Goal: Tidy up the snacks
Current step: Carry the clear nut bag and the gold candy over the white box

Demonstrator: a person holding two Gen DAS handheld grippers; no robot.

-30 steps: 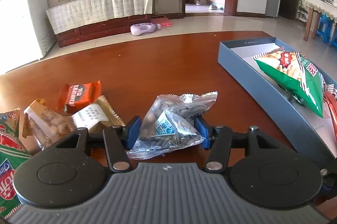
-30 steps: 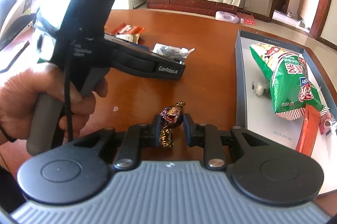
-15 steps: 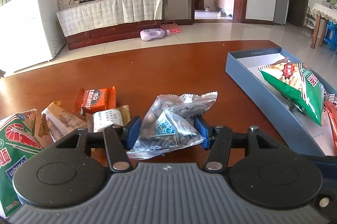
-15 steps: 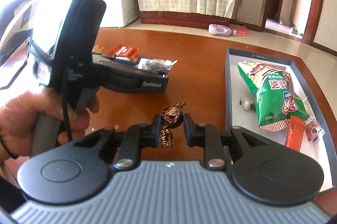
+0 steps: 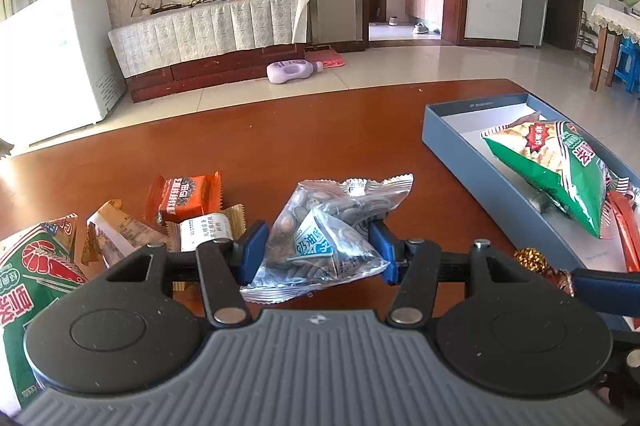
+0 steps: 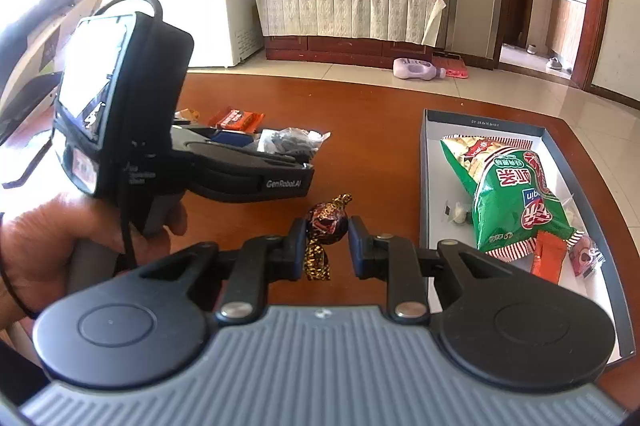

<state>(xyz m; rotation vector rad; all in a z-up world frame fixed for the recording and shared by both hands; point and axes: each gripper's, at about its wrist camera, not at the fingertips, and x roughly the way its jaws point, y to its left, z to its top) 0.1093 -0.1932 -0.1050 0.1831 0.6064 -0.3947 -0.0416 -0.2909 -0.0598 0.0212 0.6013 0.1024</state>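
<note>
Sorting approx half done: green chip bag (image 6: 516, 201) + small packs already in blue box (image 6: 424, 185), frame right. L gripper (image 5: 318, 252) pinching clear seed packet (image 5: 328, 238); R gripper (image 6: 326, 236) pinching foil candy (image 6: 327, 224). Four packs (image 5: 184, 197) left on table (image 5: 320, 129), lower left.

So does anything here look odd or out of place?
Only the lilac bottle lying on its side on the floor by the TV cabinet. On the table nothing is spilled or torn; the snacks look intact.
</note>
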